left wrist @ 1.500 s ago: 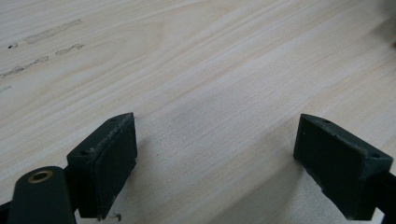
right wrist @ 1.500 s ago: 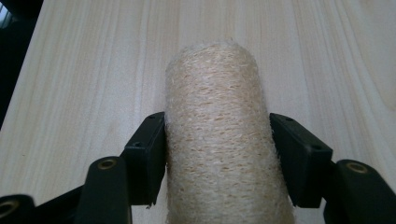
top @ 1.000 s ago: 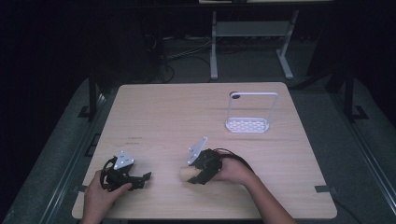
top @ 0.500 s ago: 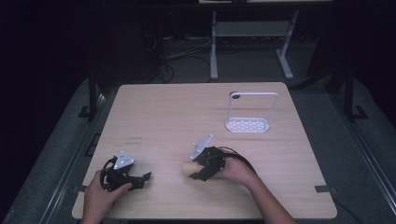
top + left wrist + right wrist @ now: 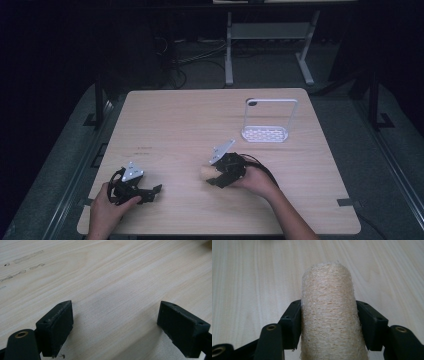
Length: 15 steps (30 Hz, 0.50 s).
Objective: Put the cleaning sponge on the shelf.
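a pale wooden table (image 5: 210,120) seen from above in a dim room, with a person's two forearms reaching in from the near edge. the left hand (image 5: 102,210) holds the left gripper (image 5: 150,192) low at the near left part of the table; in the left gripper view its two black jaws stand wide apart over bare wood grain, with nothing between them, and a few faint dark marks (image 5: 22,261) show on the wood farther off. the right hand (image 5: 257,180) holds the right gripper (image 5: 212,177) near the middle of the table, pointing left. its jaws pinch a tan, rough-fibred loofah (image 5: 332,315), a rounded cylinder that sticks out past the jaw tips, with a pad pressed against each side. from above, the loofah (image 5: 205,172) shows as a small pale lump just above the tabletop. toward the far right of the table stands a white rack (image 5: 267,122) with a tall thin frame and a perforated base, well apart from both grippers.
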Available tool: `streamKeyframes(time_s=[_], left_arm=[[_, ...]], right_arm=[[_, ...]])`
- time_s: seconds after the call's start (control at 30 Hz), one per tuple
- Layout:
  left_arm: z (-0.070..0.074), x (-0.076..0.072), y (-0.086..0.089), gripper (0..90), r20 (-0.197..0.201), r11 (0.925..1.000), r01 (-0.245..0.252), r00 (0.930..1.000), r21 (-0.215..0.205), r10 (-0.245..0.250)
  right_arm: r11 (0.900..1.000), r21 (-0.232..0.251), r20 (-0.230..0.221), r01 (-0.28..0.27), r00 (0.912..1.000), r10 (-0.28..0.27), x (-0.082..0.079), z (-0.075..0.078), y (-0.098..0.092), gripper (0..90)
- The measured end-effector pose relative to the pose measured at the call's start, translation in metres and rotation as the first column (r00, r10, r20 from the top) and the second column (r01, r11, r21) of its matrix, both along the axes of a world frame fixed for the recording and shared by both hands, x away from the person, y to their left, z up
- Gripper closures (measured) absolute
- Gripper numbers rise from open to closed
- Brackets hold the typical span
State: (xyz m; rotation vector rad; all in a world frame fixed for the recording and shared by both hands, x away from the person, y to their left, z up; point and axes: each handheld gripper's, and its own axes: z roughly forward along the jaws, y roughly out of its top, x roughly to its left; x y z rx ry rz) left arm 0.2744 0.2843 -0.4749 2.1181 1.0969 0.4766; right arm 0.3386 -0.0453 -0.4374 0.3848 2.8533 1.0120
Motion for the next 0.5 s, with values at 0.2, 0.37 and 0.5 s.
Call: streamKeyframes(time_s=[0.2,0.37,0.5], left_arm=[[0.0,0.0,0.0,12.9,0.0,1.0,0.0,1.0,0.0,0.0],[0.0,0.0,0.0,12.9,-0.001,1.0,-0.001,1.0,-0.002,0.001],[0.0,0.0,0.0,12.9,-0.001,1.0,-0.001,1.0,-0.002,0.001]], right_arm=[[0.998,0.01,0.009,0.056,0.9984,-0.056,0.006,0.002,-0.01,41.1],[0.995,0.011,0.01,0.098,0.9951,-0.098,0.01,0.004,-0.017,41.2],[0.99,0.013,0.013,0.138,0.9903,-0.138,0.014,0.005,-0.024,41.2]])
